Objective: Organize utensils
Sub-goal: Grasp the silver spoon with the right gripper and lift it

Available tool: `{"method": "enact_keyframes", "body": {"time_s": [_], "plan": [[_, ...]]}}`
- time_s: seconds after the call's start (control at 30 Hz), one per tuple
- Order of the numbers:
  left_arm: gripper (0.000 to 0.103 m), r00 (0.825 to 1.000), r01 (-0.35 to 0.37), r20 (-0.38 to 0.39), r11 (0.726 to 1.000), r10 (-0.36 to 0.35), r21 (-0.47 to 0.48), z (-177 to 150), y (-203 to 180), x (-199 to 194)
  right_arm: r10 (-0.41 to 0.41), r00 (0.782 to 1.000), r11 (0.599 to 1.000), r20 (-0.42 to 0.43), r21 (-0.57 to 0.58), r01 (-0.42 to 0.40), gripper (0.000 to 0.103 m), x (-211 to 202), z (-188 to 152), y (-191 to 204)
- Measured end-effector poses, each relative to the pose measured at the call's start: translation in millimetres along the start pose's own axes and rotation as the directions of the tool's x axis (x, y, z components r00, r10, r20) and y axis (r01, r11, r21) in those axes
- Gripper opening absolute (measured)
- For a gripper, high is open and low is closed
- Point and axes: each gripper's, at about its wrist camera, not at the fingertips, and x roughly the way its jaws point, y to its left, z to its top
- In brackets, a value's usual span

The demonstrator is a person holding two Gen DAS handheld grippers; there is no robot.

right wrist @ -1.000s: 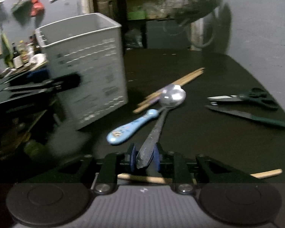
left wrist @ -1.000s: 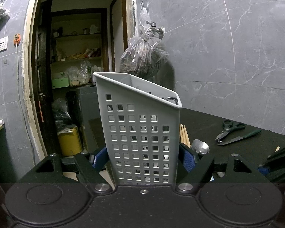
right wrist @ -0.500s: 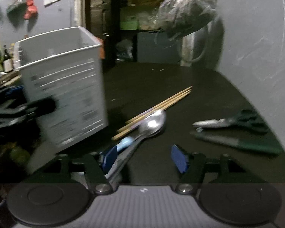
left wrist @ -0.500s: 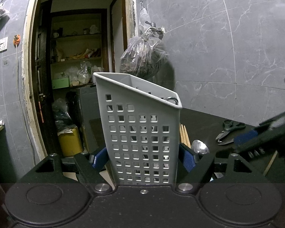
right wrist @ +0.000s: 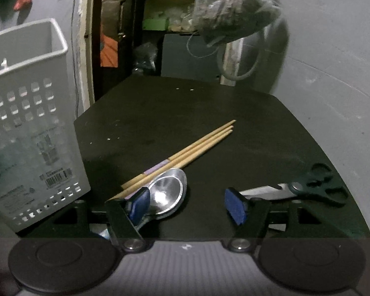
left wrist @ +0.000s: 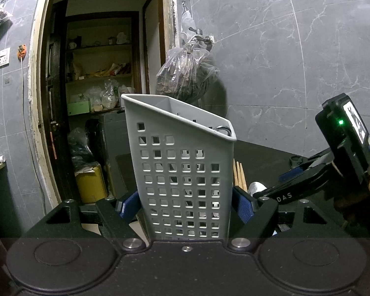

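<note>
Caddy: grey perforated plastic caddy (left wrist: pixel 182 172), tapered, upright on the dark matte surface (right wrist: pixel 185 113).
Left hand-held gripper (left wrist: pixel 185 204): blue pads clamped on the caddy's sides.
Right hand-held gripper (right wrist: pixel 187 204): spread wide, empty — beside the caddy.
Nearby: shiny metal spoon (right wrist: pixel 167 192), wooden chopsticks (right wrist: pixel 185 153), black-handled scissors (right wrist: pixel 308 187).

One grey perforated utensil holder (right wrist: pixel 32 123) stands on the black bench (right wrist: pixel 185 103), with one metal loop (left wrist: pixel 223 130) showing above its rim. Right of the holder lie three wooden chopsticks (right wrist: pixel 197 145) side by side, and just beside their near ends one steel spoon (right wrist: pixel 167 192). Farther right of the holder there is one pair of black-handled scissors (right wrist: pixel 315 185). Behind the holder, one filled plastic bag (right wrist: pixel 236 9) hangs on the wall.
</note>
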Motion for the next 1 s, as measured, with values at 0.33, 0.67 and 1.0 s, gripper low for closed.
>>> {"method": "enact_keyframes", "body": {"time_s": [0.33, 0.67, 1.0], "plan": [[0.080, 1.000, 0.000, 0.000, 1.000, 0.000, 0.000, 0, 1, 0, 0.019, 1.000, 1.000, 0.001, 0.009, -0.019, 0.025, -8, -10, -6], [0.080, 1.000, 0.000, -0.001, 1.000, 0.000, 0.000, 0, 1, 0, 0.028, 0.999, 0.996, -0.019, 0.082, -0.026, 0.033, -28, -27, -23], [0.080, 1.000, 0.000, 0.000, 1.000, 0.000, 0.001, 0, 1, 0, 0.178, 0.983, 0.936, 0.036, 0.301, -0.181, 0.066, -18, -23, -60]]}}
